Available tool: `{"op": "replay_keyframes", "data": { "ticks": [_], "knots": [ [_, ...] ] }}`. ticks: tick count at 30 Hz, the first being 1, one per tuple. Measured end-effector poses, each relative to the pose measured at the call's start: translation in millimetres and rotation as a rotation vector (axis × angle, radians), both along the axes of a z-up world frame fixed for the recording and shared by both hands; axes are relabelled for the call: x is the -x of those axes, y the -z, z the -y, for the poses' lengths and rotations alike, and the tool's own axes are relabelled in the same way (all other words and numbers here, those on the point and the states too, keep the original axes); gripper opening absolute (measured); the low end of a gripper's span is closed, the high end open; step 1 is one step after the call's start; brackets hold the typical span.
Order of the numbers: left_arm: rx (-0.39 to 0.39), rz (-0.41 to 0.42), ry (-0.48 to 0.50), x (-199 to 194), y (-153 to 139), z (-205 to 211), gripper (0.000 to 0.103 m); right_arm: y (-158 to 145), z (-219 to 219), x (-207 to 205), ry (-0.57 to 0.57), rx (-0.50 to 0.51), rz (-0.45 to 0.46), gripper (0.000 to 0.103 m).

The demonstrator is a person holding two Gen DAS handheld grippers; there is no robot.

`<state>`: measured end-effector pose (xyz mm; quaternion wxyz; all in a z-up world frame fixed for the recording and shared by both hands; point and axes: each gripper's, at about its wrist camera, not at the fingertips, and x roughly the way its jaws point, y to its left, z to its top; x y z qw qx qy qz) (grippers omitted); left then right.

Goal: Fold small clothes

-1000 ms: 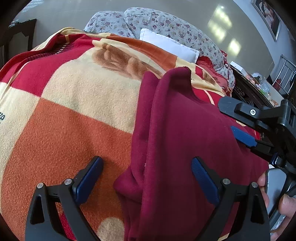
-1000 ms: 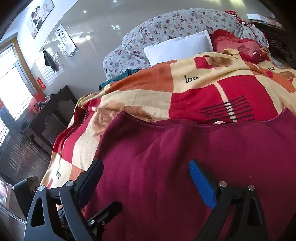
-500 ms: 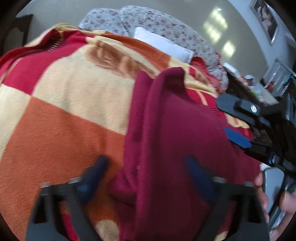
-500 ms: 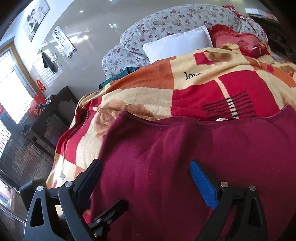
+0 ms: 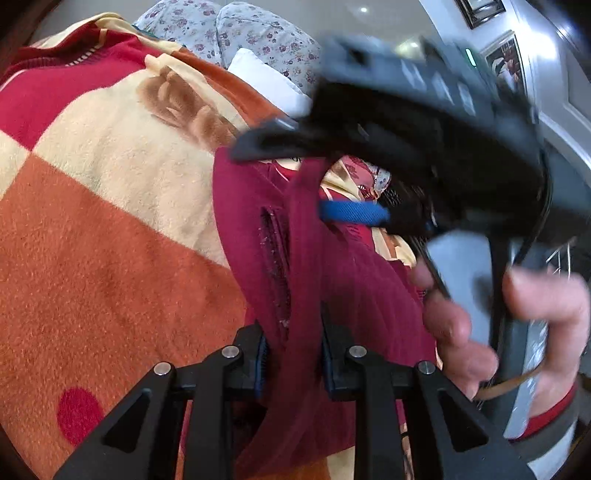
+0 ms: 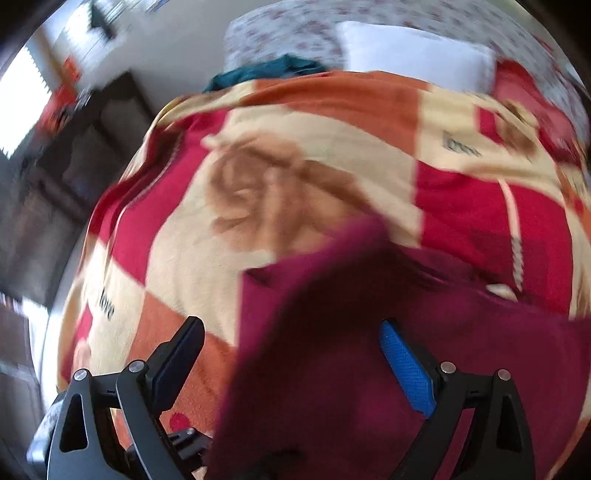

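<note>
A maroon fleece garment (image 5: 258,229) lies on a chequered red, orange and cream blanket (image 5: 103,221). My left gripper (image 5: 293,354) is shut on a bunched fold of the garment and holds it raised. My right gripper (image 6: 291,354) is open, its fingers either side of a raised part of the garment (image 6: 332,350), not pinching it. The right gripper also shows in the left wrist view (image 5: 332,177), blurred, above the garment, with the hand holding it at the right.
A white pillow (image 6: 413,55) and floral cushions (image 5: 258,33) lie at the far end of the bed. A teal cloth (image 6: 266,70) lies beside them. Dark wooden furniture (image 6: 74,147) stands to the left of the bed.
My left gripper has shut on the garment's fold and lifted it. The right gripper has moved up and over the garment, still open. Both views have shifted, with motion blur.
</note>
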<state>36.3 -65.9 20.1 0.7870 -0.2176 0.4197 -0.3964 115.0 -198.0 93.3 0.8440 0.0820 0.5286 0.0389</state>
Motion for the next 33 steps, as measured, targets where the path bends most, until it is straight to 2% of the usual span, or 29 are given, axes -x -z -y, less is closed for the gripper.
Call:
{"op": "replay_keyframes", "data": {
  "ticks": [2,6,7,8,9,10,11,12,13,14,15,17,20,23,25,29,31,33],
  "knots": [
    [-0.001,-0.029,-0.010,-2,3,0,0.022,6,-11,-9,-0.025,0.025,-0.038,0.098],
    [0.041,-0.121,-0.027,-8,14,-7,0.022,34,-35,-25,-0.090,0.283,-0.119,0.095],
    [0.043,-0.124,-0.030,-9,14,-8,0.022,39,-37,-26,-0.100,0.324,-0.114,0.085],
    [0.040,-0.122,-0.032,-8,14,-7,0.022,43,-39,-25,-0.109,0.369,-0.098,0.082],
    [0.034,-0.118,-0.031,-7,13,-7,0.022,44,-40,-20,-0.128,0.372,-0.068,0.078],
    [0.030,-0.111,-0.029,-5,11,-8,0.022,41,-39,-15,-0.135,0.373,-0.044,0.068],
    [0.031,-0.108,-0.028,-5,10,-7,0.022,36,-38,-8,-0.141,0.365,-0.015,0.053],
    [0.032,-0.100,-0.026,-3,8,-6,0.022,28,-32,0,-0.137,0.328,0.018,0.046],
    [0.032,-0.075,-0.018,0,2,-2,0.022,18,-22,8,-0.121,0.261,0.046,0.030],
    [0.033,-0.052,-0.005,4,-2,0,0.022,11,-15,14,-0.111,0.211,0.062,0.023],
    [0.045,-0.020,0.018,11,-9,3,0.022,-3,-4,23,-0.092,0.155,0.096,0.022],
    [0.047,0.025,0.035,22,-24,9,0.022,-30,15,45,-0.075,0.113,0.170,0.019],
    [0.051,0.061,0.081,49,-52,34,0.023,-59,39,76,-0.072,0.091,0.237,0.018],
    [-0.017,0.140,0.113,81,-83,75,0.023,-82,77,112,-0.041,0.083,0.296,0.018],
    [-0.041,0.166,0.141,100,-96,113,0.028,-91,107,134,0.009,0.078,0.324,0.018],
    [-0.112,0.170,0.204,123,-93,174,0.031,-82,178,169,0.148,0.056,0.320,0.017],
    [-0.187,0.185,0.243,141,-90,197,0.033,-57,211,182,0.218,0.041,0.289,0.017],
    [-0.243,0.195,0.278,155,-84,201,0.036,-31,232,189,0.257,-0.021,0.252,0.017]
  ]
}}
